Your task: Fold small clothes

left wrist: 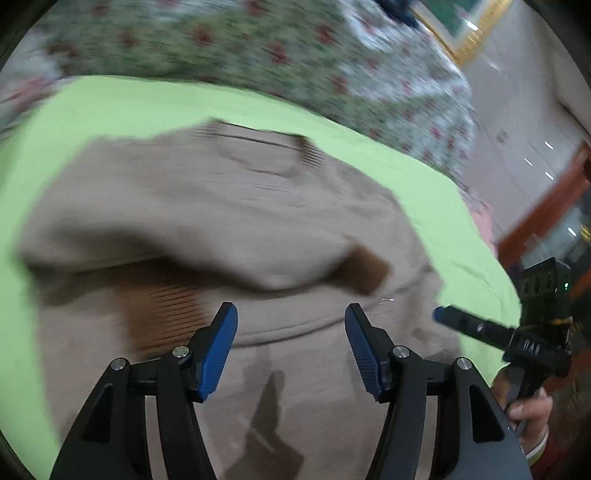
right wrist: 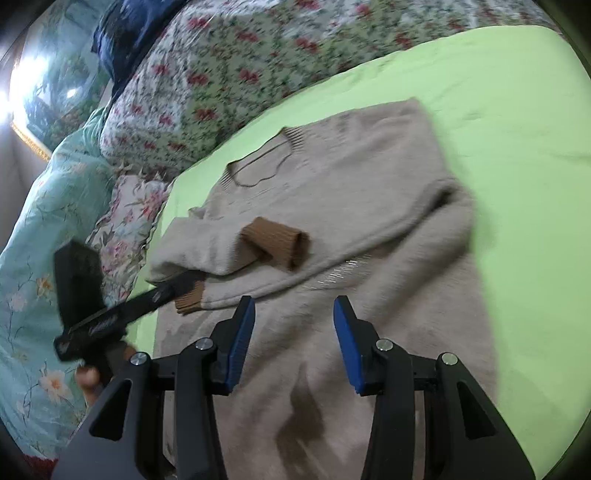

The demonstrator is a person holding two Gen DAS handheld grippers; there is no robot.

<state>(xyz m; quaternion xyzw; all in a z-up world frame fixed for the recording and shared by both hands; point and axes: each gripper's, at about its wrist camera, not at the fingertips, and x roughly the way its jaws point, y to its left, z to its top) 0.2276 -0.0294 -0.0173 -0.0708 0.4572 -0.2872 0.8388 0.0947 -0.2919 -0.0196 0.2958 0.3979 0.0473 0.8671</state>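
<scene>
A beige knit sweater (left wrist: 229, 206) with brown ribbed cuffs (left wrist: 364, 271) lies on a lime green sheet (left wrist: 110, 107); both sleeves are folded across its body. In the right wrist view the sweater (right wrist: 369, 177) shows a brown cuff (right wrist: 277, 242) on top and its collar toward the pillows. My left gripper (left wrist: 291, 328) is open and empty just above the sweater's lower body. My right gripper (right wrist: 293, 325) is open and empty over the lower body too. Each gripper shows in the other's view, the right (left wrist: 441, 314) at the sweater's right edge, the left (right wrist: 177, 286) near a cuff.
A floral quilt (right wrist: 229, 77) and a teal flowered blanket (right wrist: 44, 229) lie beyond the green sheet (right wrist: 517, 147). A dark blue cloth (right wrist: 125, 33) lies on the quilt. A tiled floor and wooden furniture (left wrist: 546, 206) lie to the bed's right.
</scene>
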